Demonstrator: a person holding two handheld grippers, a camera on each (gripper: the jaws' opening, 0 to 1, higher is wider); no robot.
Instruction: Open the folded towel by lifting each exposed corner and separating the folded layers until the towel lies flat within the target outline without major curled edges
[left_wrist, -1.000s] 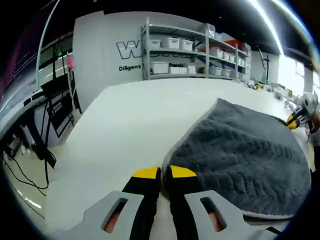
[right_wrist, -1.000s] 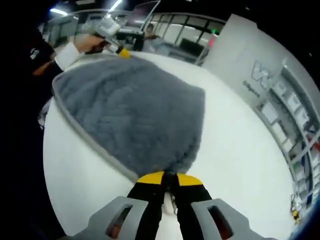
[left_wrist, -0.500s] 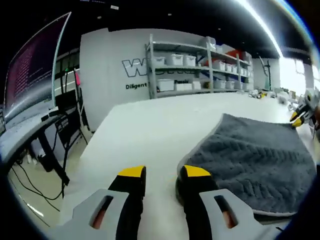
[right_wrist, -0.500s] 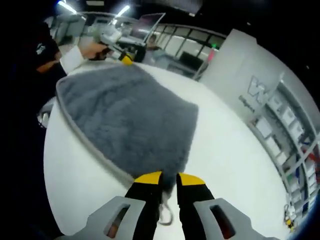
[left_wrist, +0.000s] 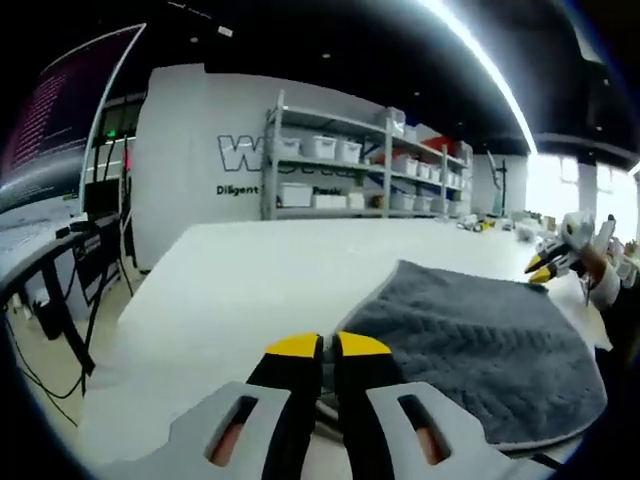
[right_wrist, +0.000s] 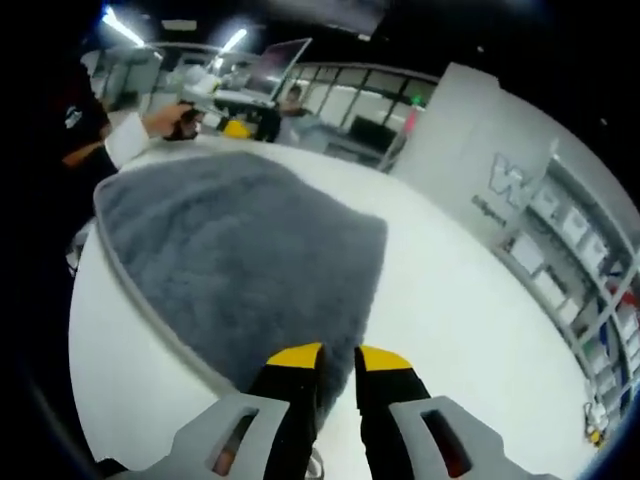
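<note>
Lying spread across a white surface (left_wrist: 230, 280), a grey towel (left_wrist: 470, 340) with a herringbone weave is showing its pale bound edge in both views. In the left gripper view, the left claw (left_wrist: 327, 347) is hovering at the towel's near corner with its yellow-tipped jaws drawn almost together, only a sliver of gap between them; whether any fabric is caught there cannot be told. The towel is stretching away to the right of that claw, toward the far corner where the right claw (left_wrist: 545, 268) is coming into view, held in a person's hand (left_wrist: 597, 275) with a white cuff.

In the right gripper view, the right claw (right_wrist: 338, 357) is sitting at the towel's (right_wrist: 240, 270) near edge with its jaws a little apart, a narrow strip of white surface (right_wrist: 470, 330) showing between them and nothing gripped. The plush side of the towel is fanning out to the upper left, its border curving along the surface's rim. At the far corner, the left claw (right_wrist: 232, 127) is appearing with its yellow tips, held by a hand (right_wrist: 170, 118) emerging from a dark sleeve (right_wrist: 75, 125) with a white cuff.

Standing behind the surface in the left gripper view are metal shelving racks (left_wrist: 360, 175) loaded with white bins, against a wall carrying large lettering (left_wrist: 245, 155). A monitor (left_wrist: 50, 110) filled with text is glowing at the left, with cables (left_wrist: 45, 310) trailing below it.
</note>
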